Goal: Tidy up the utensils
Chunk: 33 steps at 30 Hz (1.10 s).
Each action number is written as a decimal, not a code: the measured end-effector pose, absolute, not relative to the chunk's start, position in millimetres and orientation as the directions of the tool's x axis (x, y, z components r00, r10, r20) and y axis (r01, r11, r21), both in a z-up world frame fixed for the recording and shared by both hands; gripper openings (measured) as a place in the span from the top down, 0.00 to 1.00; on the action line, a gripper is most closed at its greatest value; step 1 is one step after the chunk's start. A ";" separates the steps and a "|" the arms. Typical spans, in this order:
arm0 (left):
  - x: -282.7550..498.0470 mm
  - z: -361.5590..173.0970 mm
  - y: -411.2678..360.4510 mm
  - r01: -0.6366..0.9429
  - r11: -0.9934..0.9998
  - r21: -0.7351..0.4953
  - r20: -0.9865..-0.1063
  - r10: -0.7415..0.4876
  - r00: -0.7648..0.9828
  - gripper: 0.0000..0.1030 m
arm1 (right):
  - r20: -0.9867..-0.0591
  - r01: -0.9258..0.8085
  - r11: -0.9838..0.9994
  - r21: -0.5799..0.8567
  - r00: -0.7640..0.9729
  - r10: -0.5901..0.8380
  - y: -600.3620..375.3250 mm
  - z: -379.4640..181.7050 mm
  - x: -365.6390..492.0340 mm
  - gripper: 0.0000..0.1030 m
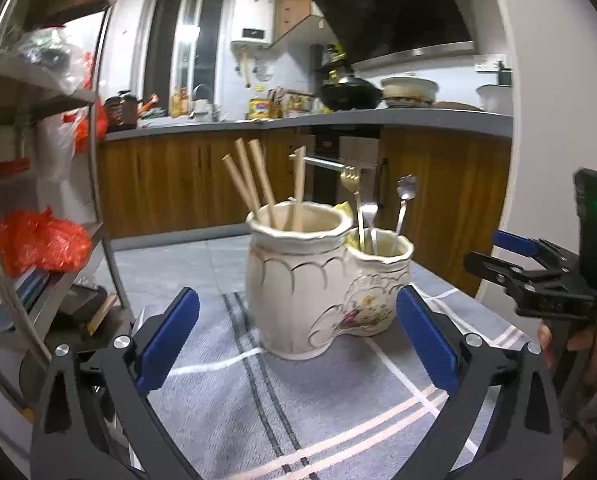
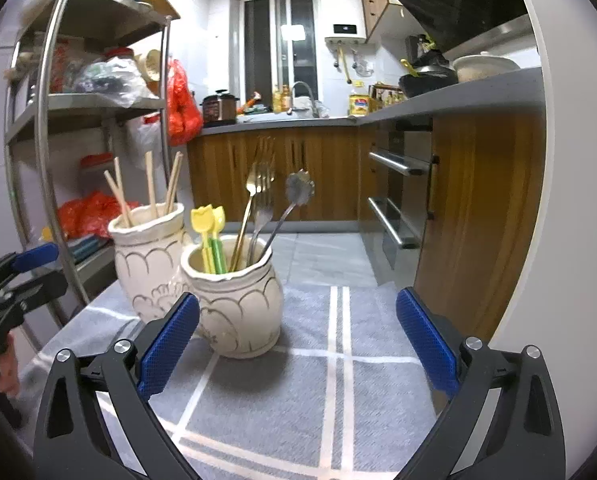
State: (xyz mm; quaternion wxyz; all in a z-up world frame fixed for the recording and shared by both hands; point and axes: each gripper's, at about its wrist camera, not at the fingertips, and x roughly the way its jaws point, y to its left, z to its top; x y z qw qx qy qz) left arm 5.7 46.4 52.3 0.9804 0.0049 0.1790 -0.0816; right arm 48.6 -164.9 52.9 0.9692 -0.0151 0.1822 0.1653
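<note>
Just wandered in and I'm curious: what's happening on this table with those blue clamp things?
A person is sorting utensils with two hand-held grippers. The left gripper and right gripper both stand open, holding nothing. On the grey checked cloth sits a cream double ceramic holder: wooden chopsticks in the taller pot, forks, a spoon and yellow-green picks in the shorter one.

The grey striped cloth (image 2: 330, 396) lies bare in front of the ceramic double holder (image 2: 234, 304), so there is room to come in low from the near side and from the right. Overhead, the chopsticks (image 1: 250, 180) lean out of the taller pot, and the forks (image 2: 258, 200) and spoon (image 2: 294, 196) fan above the smaller one, blocking a straight drop. The metal shelf rack (image 2: 42, 120) crowds the left, seemingly close to the table edge.
</note>
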 end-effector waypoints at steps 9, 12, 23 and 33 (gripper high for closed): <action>12.4 40.7 48.3 0.080 0.997 0.001 -0.391 -0.073 0.917 0.06 | -0.339 -0.373 0.928 -0.001 0.873 0.350 -158.2 51.3 38.9 0.05; 12.2 39.9 49.3 0.067 0.998 0.006 -0.395 -0.059 0.917 0.06 | -0.339 -0.375 0.927 -0.010 0.873 0.350 -155.6 51.8 37.9 0.05; 7.7 42.8 49.2 0.013 1.000 0.022 -0.369 -0.003 0.930 0.05 | -0.308 -0.369 0.929 -0.005 0.885 0.349 -158.8 53.7 33.2 0.05; 6.7 42.9 49.4 0.017 1.000 0.021 -0.368 -0.008 0.930 0.05 | -0.309 -0.369 0.930 -0.005 0.885 0.349 -158.6 53.5 33.3 0.05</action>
